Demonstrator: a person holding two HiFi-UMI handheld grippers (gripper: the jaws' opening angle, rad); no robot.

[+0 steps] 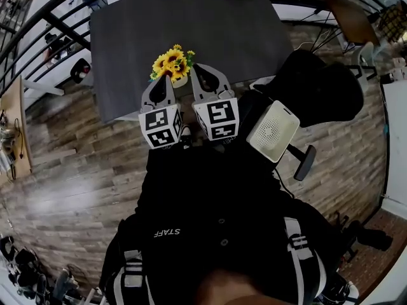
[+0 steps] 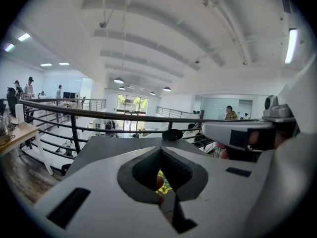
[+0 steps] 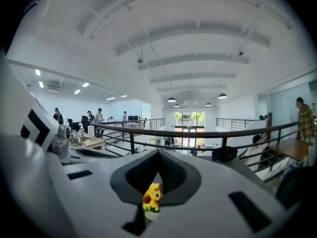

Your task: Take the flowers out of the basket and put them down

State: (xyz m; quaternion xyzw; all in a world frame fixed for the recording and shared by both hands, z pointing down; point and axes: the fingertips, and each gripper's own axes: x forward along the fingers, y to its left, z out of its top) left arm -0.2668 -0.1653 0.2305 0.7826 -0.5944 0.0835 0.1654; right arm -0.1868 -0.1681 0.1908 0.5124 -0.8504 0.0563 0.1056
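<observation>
A bunch of yellow sunflowers [image 1: 173, 62] stands in a small white basket [image 1: 181, 80] near the front edge of the dark grey table [image 1: 191, 24]. Both grippers are held high and close to my head, side by side, pointing out over the table. The left gripper [image 1: 166, 76] covers the flowers' lower left and the right gripper [image 1: 198, 68] sits just right of them. Each has its jaws pressed together with nothing held. Through the gap behind the shut tips, the flowers [image 3: 151, 196] show small and far below in the right gripper view [image 3: 158, 151], and as a sliver [image 2: 163, 185] in the left gripper view [image 2: 161, 149].
A black chair with a dark bag [image 1: 318, 88] stands right of the table, and a white boxy device [image 1: 272, 131] hangs by my right side. A black railing [image 3: 198, 133] runs beyond the table's far edge. Wooden floor [image 1: 70, 170] lies to the left.
</observation>
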